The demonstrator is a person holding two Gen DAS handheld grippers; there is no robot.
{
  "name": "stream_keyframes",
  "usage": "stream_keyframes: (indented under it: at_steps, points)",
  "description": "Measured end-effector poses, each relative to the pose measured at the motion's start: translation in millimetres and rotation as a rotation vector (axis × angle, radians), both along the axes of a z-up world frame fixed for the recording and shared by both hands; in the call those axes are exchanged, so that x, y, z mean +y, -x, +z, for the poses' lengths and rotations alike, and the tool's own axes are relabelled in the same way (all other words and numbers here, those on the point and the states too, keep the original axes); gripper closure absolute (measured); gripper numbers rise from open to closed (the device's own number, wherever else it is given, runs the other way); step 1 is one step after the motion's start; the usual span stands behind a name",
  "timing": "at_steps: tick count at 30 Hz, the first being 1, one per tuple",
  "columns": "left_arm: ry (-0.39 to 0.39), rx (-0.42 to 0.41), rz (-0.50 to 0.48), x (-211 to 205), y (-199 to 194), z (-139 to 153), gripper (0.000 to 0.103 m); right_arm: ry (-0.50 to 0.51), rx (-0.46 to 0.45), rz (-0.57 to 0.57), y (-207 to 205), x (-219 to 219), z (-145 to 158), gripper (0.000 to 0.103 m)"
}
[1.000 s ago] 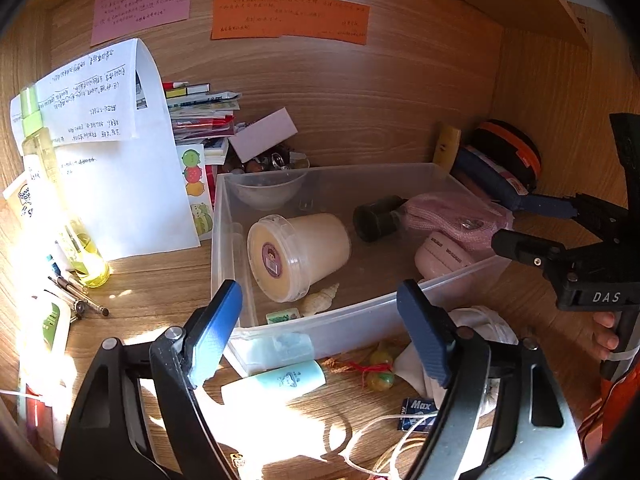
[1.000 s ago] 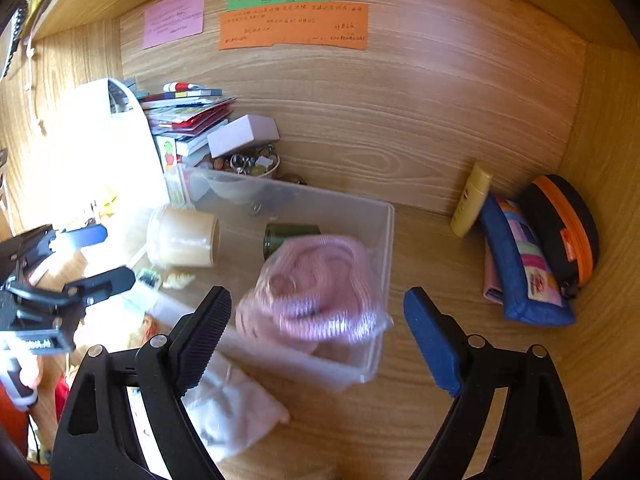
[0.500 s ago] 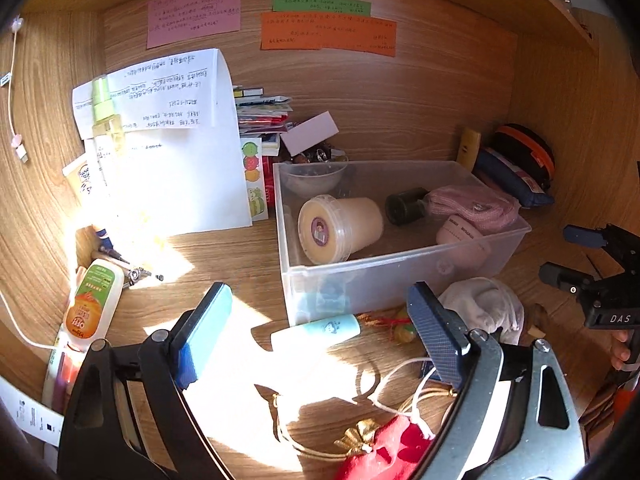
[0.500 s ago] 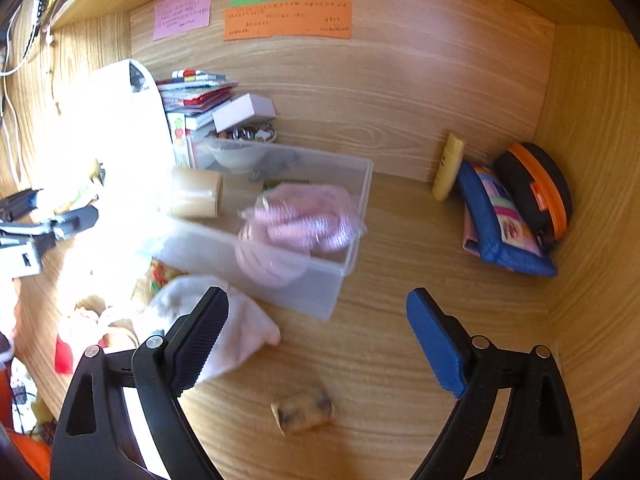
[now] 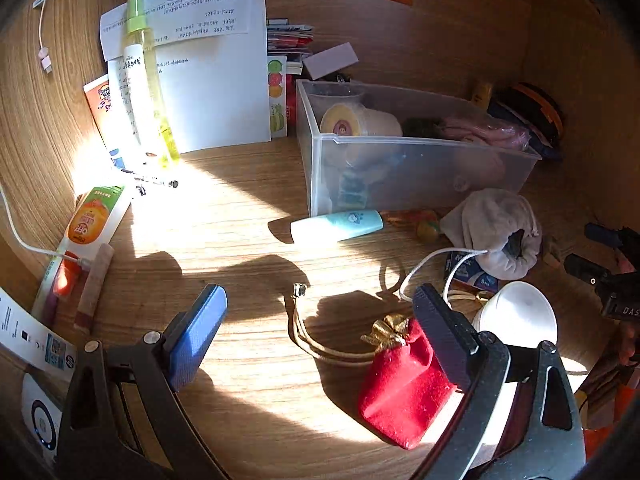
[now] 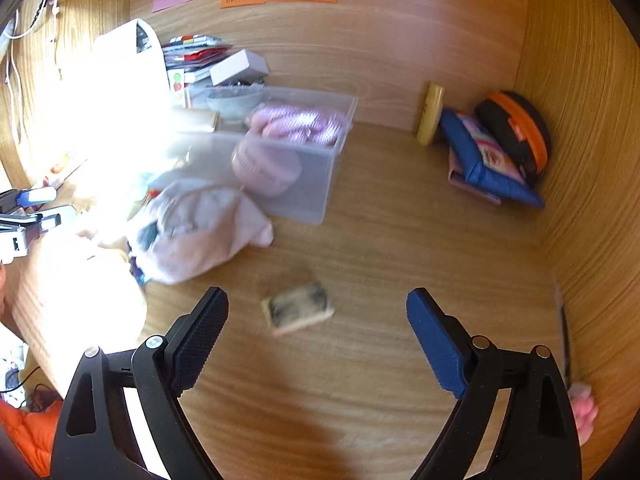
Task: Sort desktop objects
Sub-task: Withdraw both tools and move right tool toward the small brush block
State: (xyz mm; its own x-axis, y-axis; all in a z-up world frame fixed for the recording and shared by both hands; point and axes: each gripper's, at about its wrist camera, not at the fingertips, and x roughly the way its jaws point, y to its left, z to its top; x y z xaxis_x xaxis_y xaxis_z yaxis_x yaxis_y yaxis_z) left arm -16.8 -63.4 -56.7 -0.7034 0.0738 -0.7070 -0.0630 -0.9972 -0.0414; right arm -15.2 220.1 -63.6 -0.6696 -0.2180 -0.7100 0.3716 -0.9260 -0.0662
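The left gripper (image 5: 316, 336) is being held above the sunlit wooden desk (image 5: 240, 208), its jaws opening wide with nothing gripped between them; a small red velvet pouch with a gold bow (image 5: 404, 384) is lying on the desk just beside its right finger, partly hidden by it. The right gripper (image 6: 316, 332) is being held with its jaws spread wide and empty, and a small blurred rectangular beige block (image 6: 298, 310) is lying on the desk between and just beyond the fingertips, untouched. The translucent plastic storage bin (image 5: 420, 176) is standing at the back of the desk, and a cream cylindrical jar (image 5: 360, 120) and a pink knitted bundle (image 6: 296, 124) are lying inside it. A white cloth drawstring bag (image 5: 492, 232) and a pale teal tube (image 5: 340, 226) are lying on the desk just in front of the bin. A tall yellow-green spray bottle (image 5: 144, 88) is leaning against white paper sheets (image 5: 216, 80) at the left.
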Motion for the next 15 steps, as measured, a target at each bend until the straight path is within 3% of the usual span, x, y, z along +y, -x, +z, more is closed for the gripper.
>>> stream_keyframes:
  at_steps: [7, 15]
  points:
    - [0.004, -0.025, -0.048, 13.8, -15.2, -10.3, 0.008, 0.04, -0.051, -0.002, -2.7, -1.0, -12.1, 0.014]
    - [0.016, -0.072, -0.086, 24.9, -11.1, -24.3, 0.008, -0.059, -0.056, 0.009, 4.8, -6.7, -17.1, 0.014]
